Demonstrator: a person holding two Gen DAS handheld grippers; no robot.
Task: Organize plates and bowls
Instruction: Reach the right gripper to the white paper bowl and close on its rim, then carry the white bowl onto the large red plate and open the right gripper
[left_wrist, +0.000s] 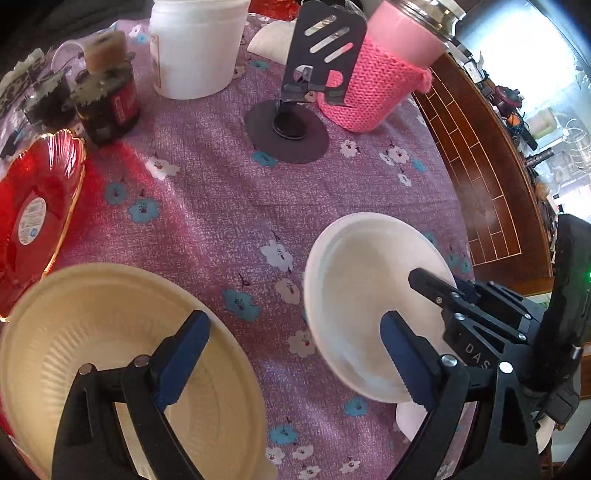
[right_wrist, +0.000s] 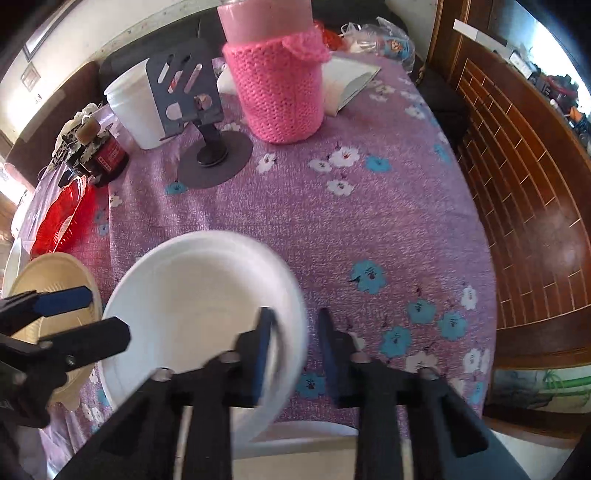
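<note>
Blue-padded fingers (left_wrist: 184, 354) of your left tool (left_wrist: 295, 362) stand wide apart with nothing between them; one finger hangs over the cream plate (left_wrist: 110, 332), the other over the near edge of the white bowl (left_wrist: 354, 280). Your right tool (right_wrist: 295, 343) straddles that white bowl's rim: one finger is inside the bowl, the other outside it, and the jaws are drawn in narrow. The picture blurs there, so you cannot be sure the pads actually press on the rim.

Both dishes sit near the front edge of the worktop (right_wrist: 369, 221), the cream plate to the left of the white bowl and apart from it. A red plate (left_wrist: 33, 206) lies just beyond the cream one. Another white dish (right_wrist: 306, 435) shows at the front edge, partly under your right tool.

Between the dishes and the back row, the purple flowered cloth is bare. That row holds a dark jar (left_wrist: 107, 107), a white tub (left_wrist: 195, 44), a black phone stand (left_wrist: 317, 66) and a pink knitted cup (left_wrist: 384, 74). On the right, the worktop edge curves away just past the white bowl.
</note>
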